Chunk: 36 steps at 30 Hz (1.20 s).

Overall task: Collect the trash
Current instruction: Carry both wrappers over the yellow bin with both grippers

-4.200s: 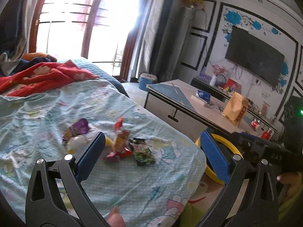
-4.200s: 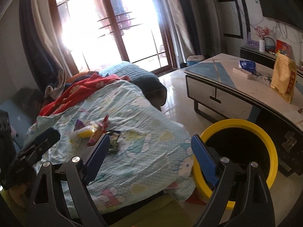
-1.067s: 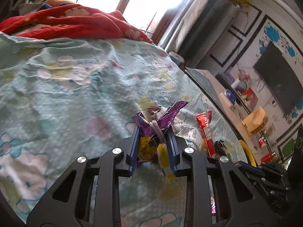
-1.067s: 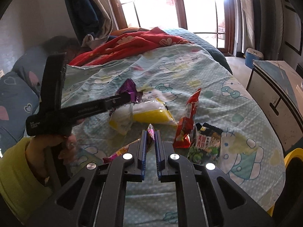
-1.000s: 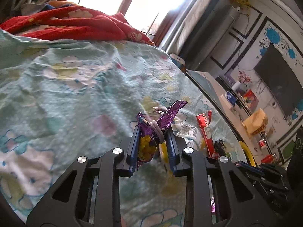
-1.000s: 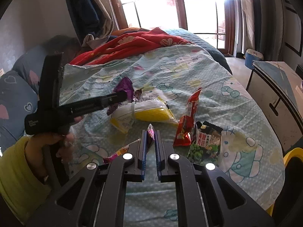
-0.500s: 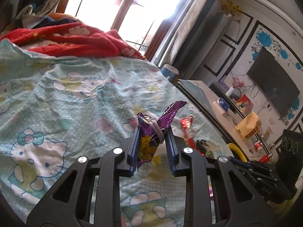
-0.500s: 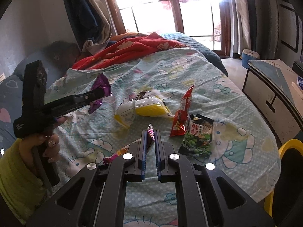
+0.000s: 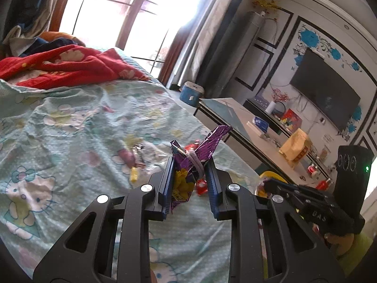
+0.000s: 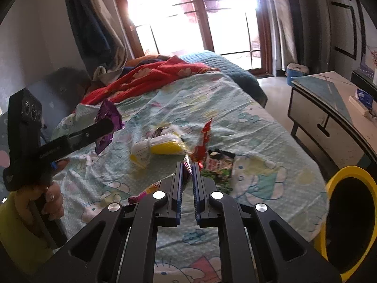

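Observation:
My left gripper (image 9: 189, 167) is shut on a purple snack wrapper (image 9: 200, 151) and holds it above the bed; it also shows in the right wrist view (image 10: 107, 122). My right gripper (image 10: 187, 165) is shut on a thin pink wrapper (image 10: 187, 162) whose tail hangs to the lower left (image 10: 146, 192). On the light blue bedsheet (image 10: 247, 127) lie a yellow and white packet (image 10: 160, 147), a red wrapper (image 10: 203, 139) and a green and black packet (image 10: 219, 165). A yellow-rimmed bin (image 10: 348, 212) stands at the bed's right corner.
A red blanket (image 10: 150, 77) is bunched at the head of the bed. A low table (image 10: 329, 108) with a yellow bag (image 9: 294, 146) and boxes stands right of the bed. A blue stool (image 9: 191, 93) stands by the window.
Both grippers have risen and drawn back from the bed with their wrappers held. The left one has moved away from the pile; the yellow bin has come into the right view.

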### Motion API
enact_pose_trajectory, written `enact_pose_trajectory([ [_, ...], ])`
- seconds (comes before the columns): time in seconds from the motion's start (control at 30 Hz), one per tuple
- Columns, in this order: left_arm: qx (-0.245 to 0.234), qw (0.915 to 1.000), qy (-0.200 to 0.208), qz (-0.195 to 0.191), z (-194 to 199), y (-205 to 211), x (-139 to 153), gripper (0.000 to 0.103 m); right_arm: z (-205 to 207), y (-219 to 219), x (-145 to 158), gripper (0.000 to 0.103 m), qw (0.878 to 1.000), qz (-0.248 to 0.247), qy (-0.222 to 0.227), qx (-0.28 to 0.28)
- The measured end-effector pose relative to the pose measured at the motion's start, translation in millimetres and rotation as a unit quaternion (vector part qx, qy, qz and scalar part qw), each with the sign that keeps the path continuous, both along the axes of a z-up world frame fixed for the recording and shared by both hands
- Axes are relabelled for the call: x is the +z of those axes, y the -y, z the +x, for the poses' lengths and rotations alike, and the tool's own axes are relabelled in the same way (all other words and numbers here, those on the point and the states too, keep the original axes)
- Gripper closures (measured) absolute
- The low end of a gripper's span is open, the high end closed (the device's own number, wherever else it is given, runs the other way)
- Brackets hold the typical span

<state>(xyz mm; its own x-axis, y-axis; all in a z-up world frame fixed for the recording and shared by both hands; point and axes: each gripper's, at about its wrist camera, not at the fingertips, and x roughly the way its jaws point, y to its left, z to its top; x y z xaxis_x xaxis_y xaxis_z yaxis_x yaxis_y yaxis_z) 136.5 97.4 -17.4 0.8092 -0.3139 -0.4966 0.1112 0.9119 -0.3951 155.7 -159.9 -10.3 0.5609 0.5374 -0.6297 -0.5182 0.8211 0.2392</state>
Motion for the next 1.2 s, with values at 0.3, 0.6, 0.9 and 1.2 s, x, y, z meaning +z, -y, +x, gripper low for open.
enact_pose_trajectory([
  [0.3, -0.024, 0.9996, 0.009, 0.009, -8, 27, 8, 0.084, 0, 36, 12, 0.095, 0.999, 0.009, 0.011, -0.036],
  [0.6, -0.048, 0.9986, 0.018, 0.014, -10, 58, 14, 0.084, 1, 78, 21, 0.095, 0.997, 0.015, 0.019, -0.074],
  [0.9, -0.085, 0.9959, 0.02, 0.025, -10, 92, 12, 0.084, 0, 114, 24, 0.095, 0.993, 0.016, 0.023, -0.111],
  [1.2, -0.118, 0.9924, 0.014, 0.035, -7, 122, 6, 0.084, 1, 145, 27, 0.095, 0.988, 0.017, 0.032, -0.149],
])
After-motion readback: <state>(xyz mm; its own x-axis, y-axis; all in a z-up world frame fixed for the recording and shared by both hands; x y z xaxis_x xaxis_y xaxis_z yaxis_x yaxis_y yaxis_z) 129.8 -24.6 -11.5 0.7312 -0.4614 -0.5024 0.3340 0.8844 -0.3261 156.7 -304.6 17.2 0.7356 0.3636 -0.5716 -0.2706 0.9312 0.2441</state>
